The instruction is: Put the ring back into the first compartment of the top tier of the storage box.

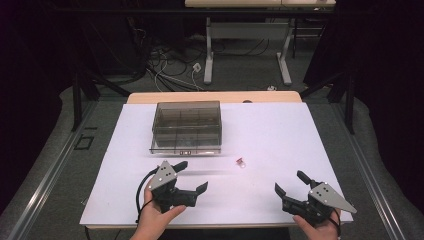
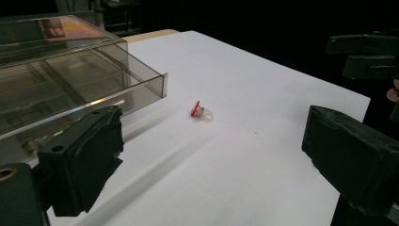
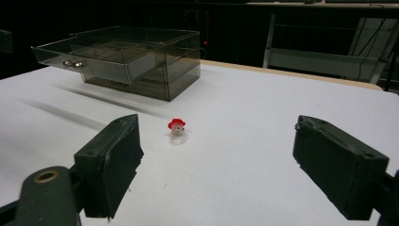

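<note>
Two open grippers over a white worktop (image 1: 280, 130), before a pick. The left gripper (image 1: 192, 176) and the right gripper (image 1: 289, 181) are held at the near edge, jaws spread wide and empty. The task's thing, a small clear bulb with a red cap (image 1: 241, 161), lies on the bare sheet between them, slightly farther away, just near-right of the smoky plastic box (image 1: 186, 125).

The step in hand is judged to be the approach to the bulb. It is best taken with the jaws kept wide until they straddle it, then closed gently on the cap or across the body, since so small and rounded a piece may be expected to roll or slip aside if nudged.

In the right gripper view the bulb (image 3: 177, 130) is seen centred between the jaws, cap farthest from the camera, and the box's drawer (image 3: 82, 59) is shown pulled out, with its knobs. In the left gripper view the bulb (image 2: 201, 111) appears lying on its side, and the drawer's corner (image 2: 157, 82) stands close to it. The high view alone gives the layout of both hands.
</note>
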`<state>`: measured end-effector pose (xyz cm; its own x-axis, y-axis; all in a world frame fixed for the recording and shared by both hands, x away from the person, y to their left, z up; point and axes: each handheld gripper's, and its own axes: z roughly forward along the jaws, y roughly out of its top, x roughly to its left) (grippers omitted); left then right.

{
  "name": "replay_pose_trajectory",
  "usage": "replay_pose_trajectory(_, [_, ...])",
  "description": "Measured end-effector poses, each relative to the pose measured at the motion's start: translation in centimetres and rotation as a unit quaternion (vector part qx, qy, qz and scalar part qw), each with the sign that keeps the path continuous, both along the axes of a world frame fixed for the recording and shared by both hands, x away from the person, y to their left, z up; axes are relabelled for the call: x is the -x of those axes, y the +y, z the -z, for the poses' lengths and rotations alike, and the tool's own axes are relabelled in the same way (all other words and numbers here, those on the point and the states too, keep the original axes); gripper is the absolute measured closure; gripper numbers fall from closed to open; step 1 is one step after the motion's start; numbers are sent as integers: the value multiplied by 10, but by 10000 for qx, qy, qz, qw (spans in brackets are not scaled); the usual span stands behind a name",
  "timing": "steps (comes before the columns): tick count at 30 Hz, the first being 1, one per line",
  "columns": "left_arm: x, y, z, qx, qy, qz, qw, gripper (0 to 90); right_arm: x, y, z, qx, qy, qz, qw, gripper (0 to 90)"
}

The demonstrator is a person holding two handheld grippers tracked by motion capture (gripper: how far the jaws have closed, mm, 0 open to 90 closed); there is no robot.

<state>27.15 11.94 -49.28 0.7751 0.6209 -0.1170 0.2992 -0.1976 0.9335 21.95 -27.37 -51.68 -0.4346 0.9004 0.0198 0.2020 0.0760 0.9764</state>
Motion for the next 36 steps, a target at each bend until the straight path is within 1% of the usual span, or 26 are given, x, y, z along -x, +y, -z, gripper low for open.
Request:
replay_pose_trajectory(1, [0, 0, 0, 0, 0, 0, 10000, 59, 0, 0, 0, 0, 0, 0, 10000, 151])
replay_pose_trajectory(2, [-2, -4, -1, -27, 32, 27, 10000, 59, 0, 0, 0, -14, -5, 4, 10000, 151])
replay_pose_trajectory(6, [-8, -18, -4, -157, 31, 110, 9998, 72, 1, -1, -1, 16, -33, 10, 10000, 151])
replay_pose_trajectory(7, [-8, -18, -4, -157, 31, 110, 9998, 75, 1, -1, -1, 19, -32, 7, 10000, 151])
replay_pose_trajectory(10, [-13, -26, -9, -140, 16, 172, 9998, 75, 1, -1, -1, 26, -33, 16, 10000, 151])
replay_pose_trajectory(11, [-15, -31, -12, -153, 5, 197, 9997, 79, 1, -1, 0, 28, -36, 21, 10000, 151])
replay_pose_trajectory(14, [-18, -35, -15, -123, -16, 232, 9997, 85, 1, -1, -1, 32, -33, 8, 10000, 151])
replay_pose_trajectory(15, [-21, -41, -17, -117, -2, 253, 9996, 85, 1, -1, -1, 30, -34, 3, 10000, 151])
replay_pose_trajectory(16, [-21, -41, -17, -117, -2, 253, 9996, 85, 1, -1, -1, 27, -33, 6, 10000, 151])
replay_pose_trajectory(17, [-23, -43, -18, -152, -15, 267, 9995, 85, 1, -1, -1, 27, -33, 6, 10000, 151])
replay_pose_trajectory(21, [-27, -53, -21, -165, -13, 298, 9994, 85, 1, -1, -1, 4, -30, 20, 10000, 151])
replay_pose_trajectory(25, [-31, -63, -25, -257, -44, 348, 9991, 87, 1, -2, -1, 14, -30, 28, 10000, 151])
replay_pose_trajectory(26, [-31, -63, -25, -257, -44, 348, 9991, 89, 1, -2, -1, 18, -33, 30, 10000, 151])
replay_pose_trajectory(27, [-33, -65, -26, -303, -53, 372, 9988, 89, 1, -2, -1, 18, -33, 30, 10000, 151])
replay_pose_trajectory(32, [-41, -77, -31, -357, -46, 350, 9987, 97, 1, -3, -2, 24, -48, 20, 10000, 151])
replay_pose_trajectory(34, [-42, -79, -32, -353, -30, 341, 9988, 102, 1, -3, -2, 18, -57, 8, 10000, 151])
replay_pose_trajectory(36, [-43, -84, -34, -400, -36, 293, 9988, 116, 1, -3, -1, 12, -56, 16, 10000, 151])
